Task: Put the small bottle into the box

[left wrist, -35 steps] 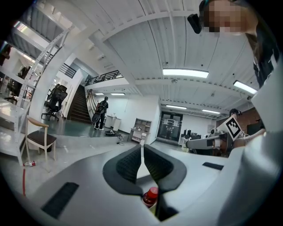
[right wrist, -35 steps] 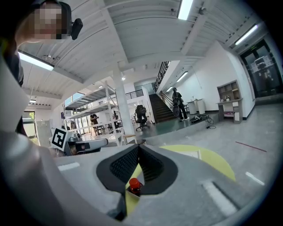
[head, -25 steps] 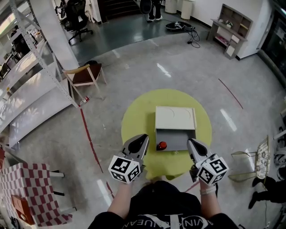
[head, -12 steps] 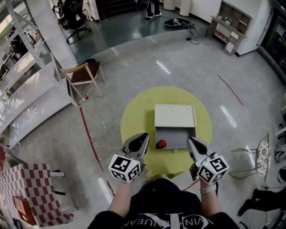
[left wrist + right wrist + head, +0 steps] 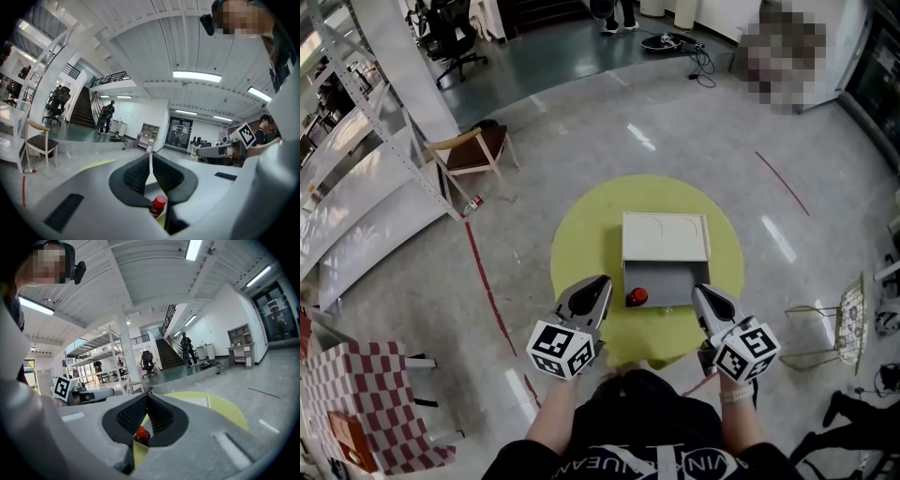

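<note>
Near edge: my left tongs [image 5: 600, 284] and right tongs [image 5: 700, 293], jaws together on both, hang over the tabletop [image 5: 581, 239] rim, one either side of the box [image 5: 675, 281].
Gap between tongs: open yellow tabletop up to the box front.
Box mouth: grey inside faces up, free from above; its lid [image 5: 666, 234] lies flat on the far side, off my line.
Obstacle: small bottle [image 5: 637, 297] stands upright at the box's near-left corner; I cannot tell whether it is inside the wall or outside.
Flanks: clear yellow margin on both sides of the box.
Beyond the tabletop: wooden chair [image 5: 473, 155] and wire chair [image 5: 848, 323], both well apart.
</note>
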{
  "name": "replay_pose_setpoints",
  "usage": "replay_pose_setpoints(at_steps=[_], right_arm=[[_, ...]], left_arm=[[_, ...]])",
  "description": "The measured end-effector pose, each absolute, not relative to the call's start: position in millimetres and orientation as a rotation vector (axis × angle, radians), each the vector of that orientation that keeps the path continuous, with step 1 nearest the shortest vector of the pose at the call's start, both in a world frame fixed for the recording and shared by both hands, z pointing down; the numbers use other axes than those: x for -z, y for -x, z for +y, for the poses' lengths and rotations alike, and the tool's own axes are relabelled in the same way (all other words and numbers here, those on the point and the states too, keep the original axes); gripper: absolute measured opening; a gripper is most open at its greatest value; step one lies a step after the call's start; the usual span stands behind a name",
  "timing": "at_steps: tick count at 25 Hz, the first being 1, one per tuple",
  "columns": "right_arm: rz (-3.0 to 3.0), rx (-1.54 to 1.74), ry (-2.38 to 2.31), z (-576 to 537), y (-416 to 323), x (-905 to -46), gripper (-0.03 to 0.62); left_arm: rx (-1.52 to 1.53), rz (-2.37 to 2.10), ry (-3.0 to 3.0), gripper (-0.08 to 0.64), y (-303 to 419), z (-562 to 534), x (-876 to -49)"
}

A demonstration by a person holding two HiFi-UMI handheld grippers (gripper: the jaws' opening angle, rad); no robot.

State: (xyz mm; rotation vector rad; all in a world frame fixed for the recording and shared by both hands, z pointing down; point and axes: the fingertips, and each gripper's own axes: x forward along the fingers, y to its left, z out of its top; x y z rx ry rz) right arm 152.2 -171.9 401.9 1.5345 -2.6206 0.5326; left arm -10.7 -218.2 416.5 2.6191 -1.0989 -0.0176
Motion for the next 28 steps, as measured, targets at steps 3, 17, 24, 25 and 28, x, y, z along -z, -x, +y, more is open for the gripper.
replay_pose_setpoints(at_steps=[3,17,24,25,28], right_arm=[[-2.622,-0.536,-1.535,-171.4,-151.7,-402.6,0.006],[-2.619,-0.541,-1.55,-165.1,-153.3,-404.4,0.006],[-2.615,-0.559,-1.564,-162.1,-153.6,-406.0,0.006],[-2.616,-0.562,-1.563,-162.2,-153.0,-406.3,0.006],[-2.622,-0.559,-1.55,-162.8,-151.4,-405.9,0.006]], left_arm=[[0.013,-1.095,-2.619,0.025,10.2,-217.1,-417.5],[0.007,-1.081,-2.625,0.026,7.0,-212.0,-420.6],[0.004,-1.079,-2.622,0.025,8.5,-209.9,-420.9],[0.002,-1.079,-2.621,0.025,9.0,-209.9,-421.2],[-0.002,-1.079,-2.617,0.025,9.6,-210.1,-422.5]])
